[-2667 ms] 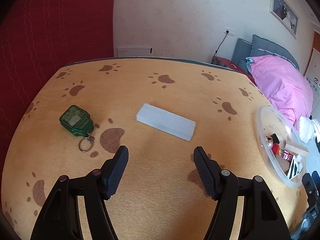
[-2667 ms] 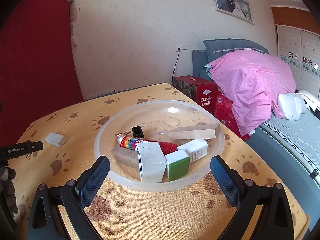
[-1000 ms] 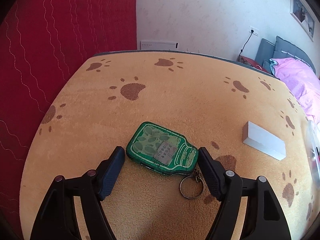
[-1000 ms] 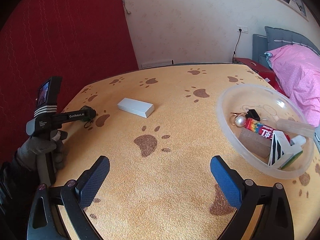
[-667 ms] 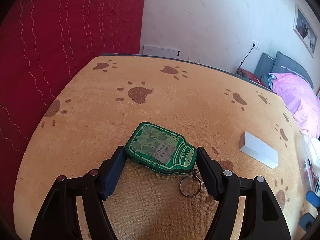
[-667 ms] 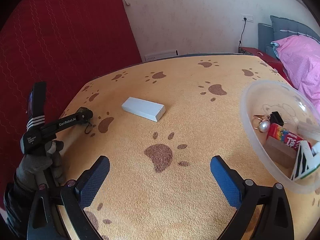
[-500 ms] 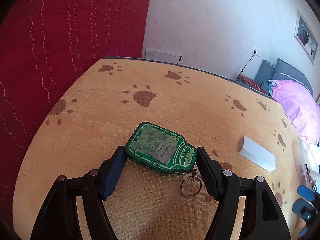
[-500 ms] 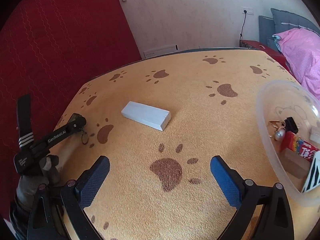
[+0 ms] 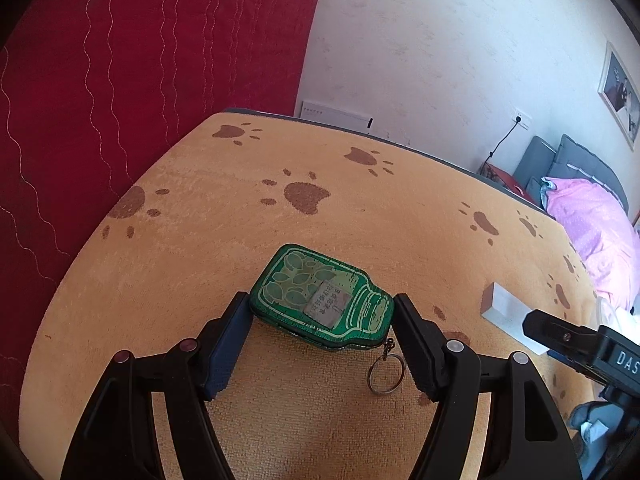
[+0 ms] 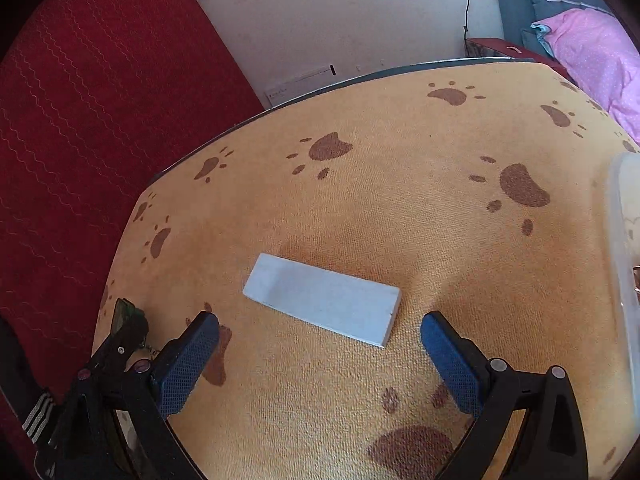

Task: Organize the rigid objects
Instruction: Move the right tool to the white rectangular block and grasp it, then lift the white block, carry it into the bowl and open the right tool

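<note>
Left hand-held gripper (image 9: 322,320) w/ both pads against the sides of the green tin case (image 9: 322,300), centre of the left-wrist frame; it appears gripped. Right hand-held gripper (image 10: 320,344) spread wide, empty, framing the pale rectangular block (image 10: 324,298) mid-frame on the tabletop (image 10: 420,184). Risks: smooth, rounded, bottle-shaped tin may slip or pivot between the pads; its dangling key ring (image 9: 386,368) may snag the terry-like paw-print cloth. Block flat, low, matte; pads could skid over its top edges. Clear bowl (image 10: 624,248) at right edge.
</note>
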The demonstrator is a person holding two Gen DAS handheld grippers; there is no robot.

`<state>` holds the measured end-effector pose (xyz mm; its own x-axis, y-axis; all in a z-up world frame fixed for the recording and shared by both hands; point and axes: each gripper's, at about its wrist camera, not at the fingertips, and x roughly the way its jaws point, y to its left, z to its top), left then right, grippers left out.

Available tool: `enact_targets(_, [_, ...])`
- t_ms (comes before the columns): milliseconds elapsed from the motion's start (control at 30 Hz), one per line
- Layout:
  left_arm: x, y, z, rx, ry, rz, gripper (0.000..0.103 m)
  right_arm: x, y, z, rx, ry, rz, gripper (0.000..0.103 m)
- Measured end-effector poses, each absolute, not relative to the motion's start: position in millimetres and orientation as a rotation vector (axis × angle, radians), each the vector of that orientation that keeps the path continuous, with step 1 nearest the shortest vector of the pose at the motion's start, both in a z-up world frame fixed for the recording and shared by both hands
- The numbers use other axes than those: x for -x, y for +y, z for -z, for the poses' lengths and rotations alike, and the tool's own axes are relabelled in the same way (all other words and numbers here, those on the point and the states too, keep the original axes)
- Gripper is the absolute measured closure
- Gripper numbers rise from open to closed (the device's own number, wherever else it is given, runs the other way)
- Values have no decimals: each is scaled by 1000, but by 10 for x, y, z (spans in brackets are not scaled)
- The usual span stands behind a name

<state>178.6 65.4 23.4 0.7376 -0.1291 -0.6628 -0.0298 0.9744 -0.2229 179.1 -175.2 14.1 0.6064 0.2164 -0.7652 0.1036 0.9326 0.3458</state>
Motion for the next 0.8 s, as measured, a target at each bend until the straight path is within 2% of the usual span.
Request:
enact_targets(700, [-1805,721,-191,261,761,33,32,-2092,-1414,-77,-126,877,67,0])
enact_targets(800, [-1809,725,-188,262,762,34,32,-2072,-1405,-73,-111,872,80,4])
